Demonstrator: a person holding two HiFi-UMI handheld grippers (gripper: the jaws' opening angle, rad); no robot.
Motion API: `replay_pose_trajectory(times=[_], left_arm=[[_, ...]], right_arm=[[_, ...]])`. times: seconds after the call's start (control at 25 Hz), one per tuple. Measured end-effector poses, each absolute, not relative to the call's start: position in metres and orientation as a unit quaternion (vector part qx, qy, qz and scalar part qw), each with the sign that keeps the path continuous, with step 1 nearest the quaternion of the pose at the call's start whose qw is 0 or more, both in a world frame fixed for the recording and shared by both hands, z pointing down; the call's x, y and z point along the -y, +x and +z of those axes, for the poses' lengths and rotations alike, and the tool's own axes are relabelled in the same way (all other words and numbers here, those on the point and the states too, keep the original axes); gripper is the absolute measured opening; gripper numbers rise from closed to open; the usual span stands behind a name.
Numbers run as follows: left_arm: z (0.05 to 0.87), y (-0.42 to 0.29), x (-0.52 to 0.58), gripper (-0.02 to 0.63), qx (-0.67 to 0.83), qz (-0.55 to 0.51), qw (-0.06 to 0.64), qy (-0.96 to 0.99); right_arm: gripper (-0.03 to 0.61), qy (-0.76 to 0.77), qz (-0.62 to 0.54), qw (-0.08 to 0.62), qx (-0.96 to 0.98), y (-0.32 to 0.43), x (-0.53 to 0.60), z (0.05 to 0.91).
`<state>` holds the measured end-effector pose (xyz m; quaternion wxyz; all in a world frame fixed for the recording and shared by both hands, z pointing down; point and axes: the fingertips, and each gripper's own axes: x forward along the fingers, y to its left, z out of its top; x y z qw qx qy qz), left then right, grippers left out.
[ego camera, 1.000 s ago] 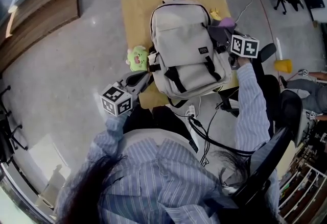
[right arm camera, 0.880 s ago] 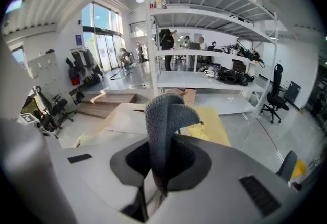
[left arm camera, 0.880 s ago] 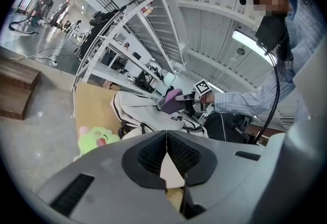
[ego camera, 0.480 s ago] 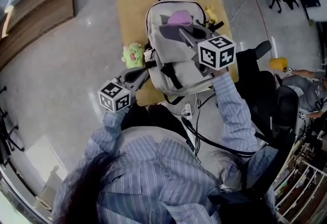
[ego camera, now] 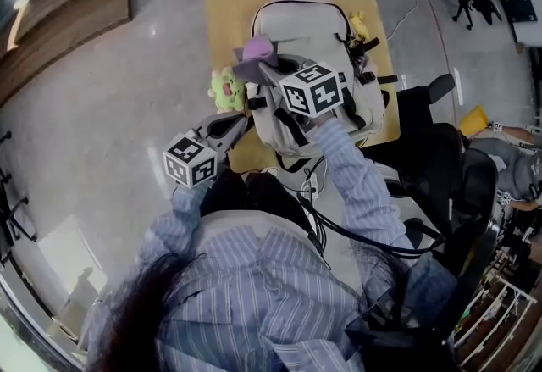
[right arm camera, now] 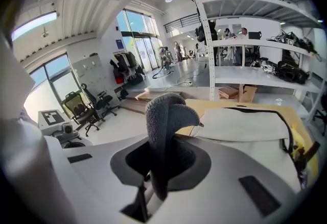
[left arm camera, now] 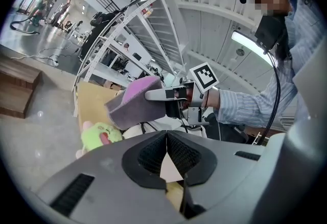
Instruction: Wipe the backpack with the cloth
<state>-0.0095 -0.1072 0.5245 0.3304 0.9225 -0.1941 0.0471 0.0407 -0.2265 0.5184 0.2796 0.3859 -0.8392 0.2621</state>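
One backpack (ego camera: 309,23) is lying just beneath the right gripper (ego camera: 269,72), whose jaws are clamping one purple-grey cloth (ego camera: 257,52). The left gripper (ego camera: 240,123) is sitting pinched together, empty, at the backpack's corner, one green plush toy (ego camera: 224,91) just ahead of it.

I'm reading the cloth (right arm camera: 166,116) as thick, nubbly fleece, grey on one face and purple on the other, set against the right gripper's (right arm camera: 157,167) smooth, matt grey plastic shell. The backpack (ego camera: 305,27) looks like pale, matt, tight-woven fabric with black webbing straps, lying on a flat tan board (ego camera: 224,14), wood or card, I can't tell. The green toy (ego camera: 225,91) is soft plush, and the floor (ego camera: 110,108) has a smooth, dull sheen.
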Motion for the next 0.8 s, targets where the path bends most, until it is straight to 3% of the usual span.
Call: replay_pose_trajectory(times=[0.36, 0.8], left_arm=[[0.525, -0.008, 0.108, 0.005, 0.197, 0.047, 0.332, 0.921], [0.525, 0.019, 0.103, 0.005, 0.168, 0.056, 0.334, 0.926]], right_arm=[[0.041, 0.437, 0.266, 0.295, 0.807, 0.11, 0.237, 0.522], [0.041, 0.557, 0.259, 0.348, 0.708, 0.288, 0.239, 0.515]])
